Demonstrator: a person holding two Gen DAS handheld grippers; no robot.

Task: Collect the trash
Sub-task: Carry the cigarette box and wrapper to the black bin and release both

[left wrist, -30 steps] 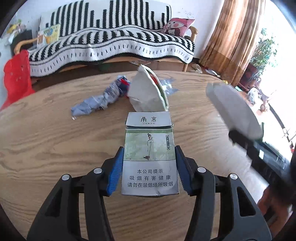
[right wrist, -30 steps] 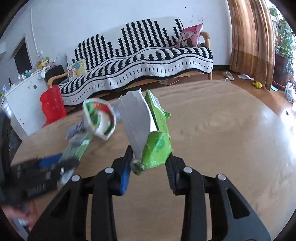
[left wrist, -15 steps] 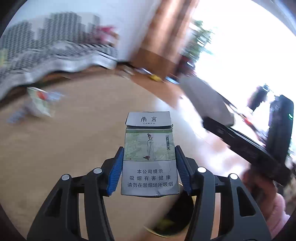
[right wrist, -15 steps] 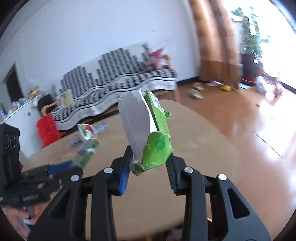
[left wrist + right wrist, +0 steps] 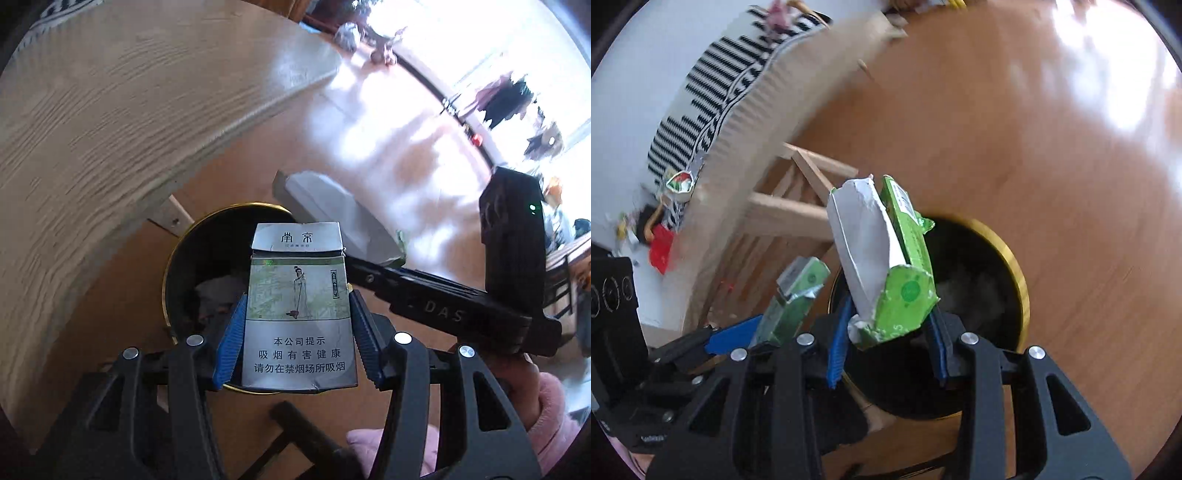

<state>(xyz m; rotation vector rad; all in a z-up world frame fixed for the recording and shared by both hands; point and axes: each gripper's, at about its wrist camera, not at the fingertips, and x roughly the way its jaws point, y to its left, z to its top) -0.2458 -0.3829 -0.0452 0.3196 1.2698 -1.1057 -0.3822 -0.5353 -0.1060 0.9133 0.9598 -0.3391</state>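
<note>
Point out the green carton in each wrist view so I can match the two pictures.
Left wrist view: the green carton shows mostly its white side, right of centre, above the cigarette pack in the left claw.
Right wrist view: it is at the centre, clamped in the right claw.
Shared landmark: the gold-rimmed bin on the floor beneath both claws.

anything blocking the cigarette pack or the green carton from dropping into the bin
Nothing visible does. The cigarette pack and the green carton both hang over the open mouth of the black bin, with only trash inside.
</note>
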